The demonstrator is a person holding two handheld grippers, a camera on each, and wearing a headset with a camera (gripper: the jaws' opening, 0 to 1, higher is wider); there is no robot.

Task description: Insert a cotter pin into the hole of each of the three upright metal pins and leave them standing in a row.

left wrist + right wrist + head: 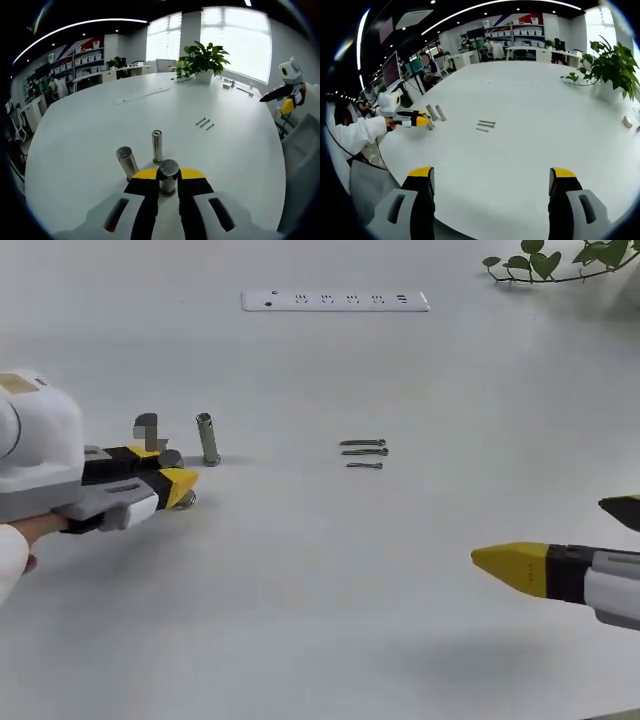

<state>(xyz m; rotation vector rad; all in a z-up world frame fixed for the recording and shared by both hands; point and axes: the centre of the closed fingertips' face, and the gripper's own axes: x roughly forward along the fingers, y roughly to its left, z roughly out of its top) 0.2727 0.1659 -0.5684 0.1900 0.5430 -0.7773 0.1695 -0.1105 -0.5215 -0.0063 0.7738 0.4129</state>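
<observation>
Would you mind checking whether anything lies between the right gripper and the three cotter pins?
Nothing visible does: bare table separates the open right gripper from the cotter pins; the metal pins stand off to the side.

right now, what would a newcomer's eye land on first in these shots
The left gripper grips one upright pin at the left of the table, with two more pins standing just beyond it. Three cotter pins lie side by side mid-table, untouched. The right gripper hangs wide open over the near right side, holding nothing.
</observation>
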